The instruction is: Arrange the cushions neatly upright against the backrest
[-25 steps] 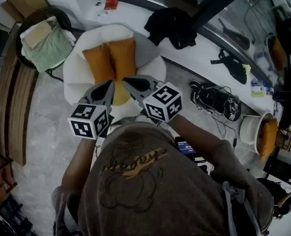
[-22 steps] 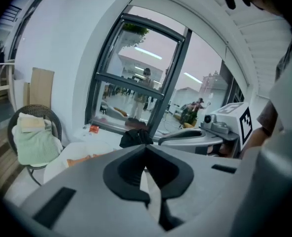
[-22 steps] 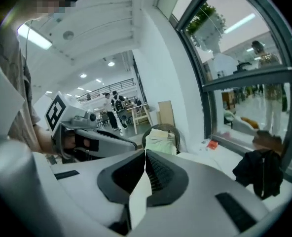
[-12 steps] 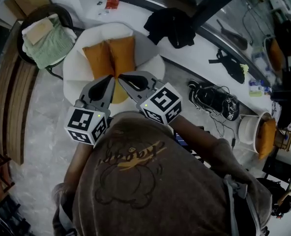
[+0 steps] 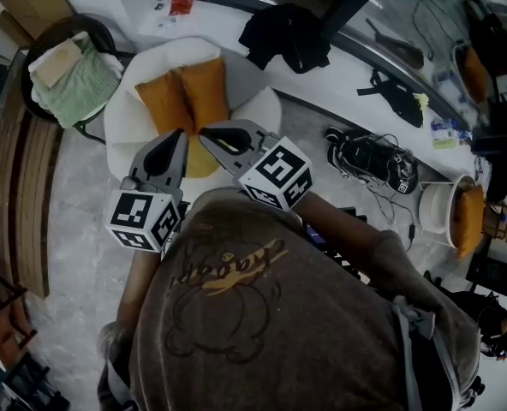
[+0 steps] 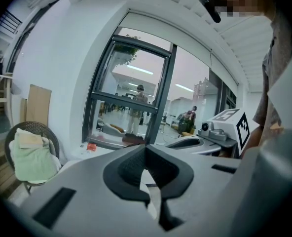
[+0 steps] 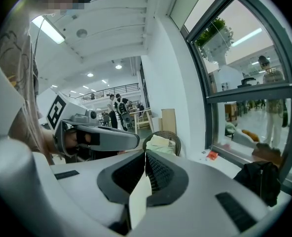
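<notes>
Two orange cushions (image 5: 162, 103) (image 5: 205, 92) stand side by side, upright against the backrest of a white round armchair (image 5: 138, 67). A yellower cushion (image 5: 202, 164) lies on the seat, mostly hidden under the grippers. My left gripper (image 5: 181, 133) (image 6: 146, 147) and right gripper (image 5: 204, 134) (image 7: 146, 153) hover close together above the seat's front, short of the orange cushions. Both are shut with nothing between the pads. Each gripper view looks level across the room and does not show the cushions.
A wicker chair with a green blanket (image 5: 69, 71) (image 6: 32, 159) (image 7: 161, 141) stands left of the armchair. A black garment (image 5: 283, 37) (image 7: 259, 179) lies on the window ledge. Shoes and cables (image 5: 369, 161) sit on the floor at right, near a white stool holding an orange cushion (image 5: 459, 217).
Both grippers have lifted a little off the seat and rolled slightly, staying shut and close together. The cushions have not moved.
</notes>
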`<state>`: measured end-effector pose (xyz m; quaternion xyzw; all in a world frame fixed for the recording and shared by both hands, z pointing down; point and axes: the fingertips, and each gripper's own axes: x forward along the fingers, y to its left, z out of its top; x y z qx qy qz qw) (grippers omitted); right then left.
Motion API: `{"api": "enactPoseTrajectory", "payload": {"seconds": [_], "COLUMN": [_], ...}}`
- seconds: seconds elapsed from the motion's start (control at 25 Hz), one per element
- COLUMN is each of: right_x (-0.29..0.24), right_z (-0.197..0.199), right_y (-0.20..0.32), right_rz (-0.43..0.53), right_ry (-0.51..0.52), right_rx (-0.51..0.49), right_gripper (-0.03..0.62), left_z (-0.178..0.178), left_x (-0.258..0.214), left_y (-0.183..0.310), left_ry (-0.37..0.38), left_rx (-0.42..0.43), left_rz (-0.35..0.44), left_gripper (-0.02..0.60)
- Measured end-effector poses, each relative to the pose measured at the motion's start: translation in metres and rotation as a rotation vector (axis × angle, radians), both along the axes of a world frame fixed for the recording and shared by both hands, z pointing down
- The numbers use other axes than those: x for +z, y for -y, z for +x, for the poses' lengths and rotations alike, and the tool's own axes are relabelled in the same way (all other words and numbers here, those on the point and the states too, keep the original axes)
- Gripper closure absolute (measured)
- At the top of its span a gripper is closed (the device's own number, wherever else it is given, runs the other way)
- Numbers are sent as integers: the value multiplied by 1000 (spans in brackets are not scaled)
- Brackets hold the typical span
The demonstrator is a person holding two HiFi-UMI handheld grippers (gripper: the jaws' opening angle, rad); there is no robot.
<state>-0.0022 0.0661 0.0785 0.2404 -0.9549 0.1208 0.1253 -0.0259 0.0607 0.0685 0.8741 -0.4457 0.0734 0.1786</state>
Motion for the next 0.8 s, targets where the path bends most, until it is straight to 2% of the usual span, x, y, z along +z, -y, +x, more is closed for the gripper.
{"api": "enactPoseTrajectory", "payload": {"seconds": [0.48, 0.8], "right_x": [-8, -14], "right_z": [7, 5], "right_y": [-1, -6], "right_rz": [22, 49], "right_ry": [24, 6], "right_rx": [-9, -97], "right_gripper": [572, 572], "left_z": [-2, -3], "left_x": [6, 4], "left_y": [-9, -12], "left_ry": [5, 14], "left_rx": [17, 36], "left_rz": [-11, -7], "left_gripper": [575, 576]}}
